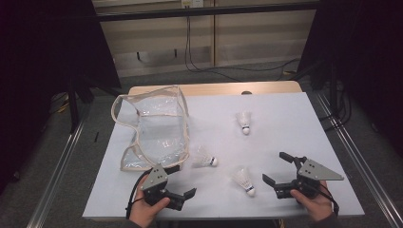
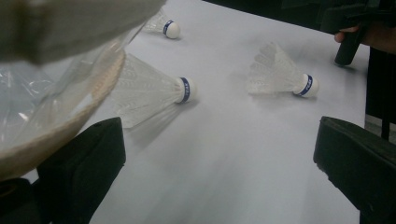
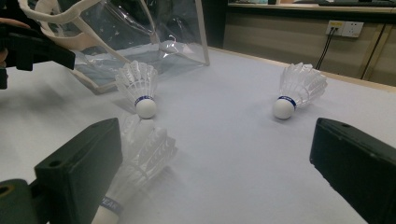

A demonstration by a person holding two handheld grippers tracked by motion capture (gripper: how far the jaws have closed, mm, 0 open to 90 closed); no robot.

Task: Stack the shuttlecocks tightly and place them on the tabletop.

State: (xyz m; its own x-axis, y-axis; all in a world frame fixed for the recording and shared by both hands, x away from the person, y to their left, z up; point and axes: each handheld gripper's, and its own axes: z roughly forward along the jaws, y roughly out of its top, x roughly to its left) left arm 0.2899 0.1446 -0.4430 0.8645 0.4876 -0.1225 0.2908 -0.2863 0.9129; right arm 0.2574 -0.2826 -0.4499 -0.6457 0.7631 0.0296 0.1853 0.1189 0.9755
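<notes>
Nearest the open right hand-held gripper (image 1: 277,167), a shuttlecock (image 1: 244,181) — featherlight, fragile skirt; pinch its cork. Left hand-held gripper (image 1: 186,183) open too.

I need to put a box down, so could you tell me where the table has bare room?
The far right corner past the far shuttlecock is free, as is the right edge. The clear bag fills the left; two shuttlecocks crowd the near middle.
</notes>
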